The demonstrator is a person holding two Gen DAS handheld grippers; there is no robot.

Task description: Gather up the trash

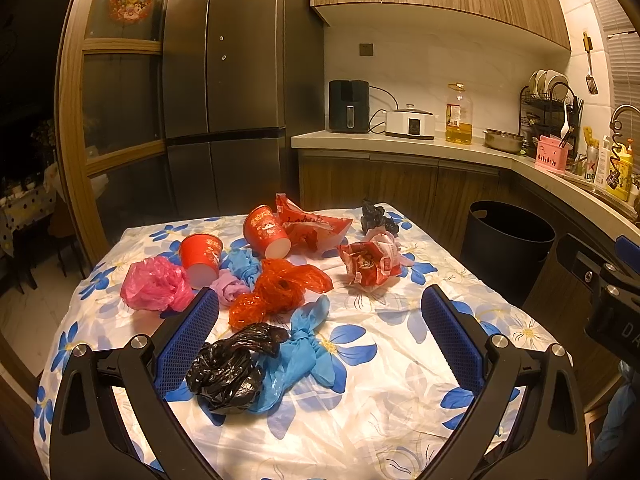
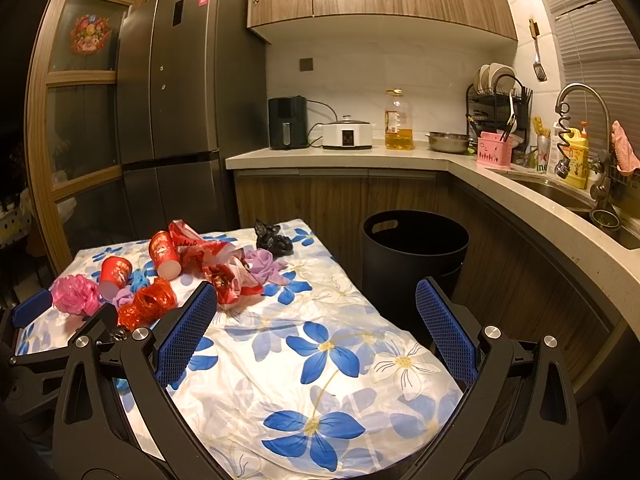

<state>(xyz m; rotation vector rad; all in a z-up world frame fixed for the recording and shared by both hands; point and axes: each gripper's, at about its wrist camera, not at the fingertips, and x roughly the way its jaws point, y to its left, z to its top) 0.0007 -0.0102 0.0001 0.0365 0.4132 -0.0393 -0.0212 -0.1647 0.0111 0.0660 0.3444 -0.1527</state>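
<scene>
Trash lies scattered on the flowered tablecloth (image 1: 360, 400). Nearest my open left gripper (image 1: 320, 300) are a crumpled black bag (image 1: 230, 368) and a knotted blue bag (image 1: 308, 352), both lying on the cloth between its fingers and untouched. Beyond lie an orange-red bag (image 1: 280, 288), a pink bag (image 1: 154, 284), two red paper cups (image 1: 202, 258) (image 1: 266, 232), a red wrapper (image 1: 370, 264) and a second black bag (image 1: 376, 218). My right gripper (image 2: 316, 296) hangs open over bare cloth (image 2: 320, 360) at the table's near right. The black bin (image 2: 414, 256) stands on the floor past the table's right edge.
A counter (image 2: 360, 158) runs along the back and right with an air fryer (image 2: 288, 122), cooker, oil bottle, dish rack and sink (image 2: 560, 196). A tall grey fridge (image 1: 224, 80) stands behind the table, with a wooden-framed glass door to its left.
</scene>
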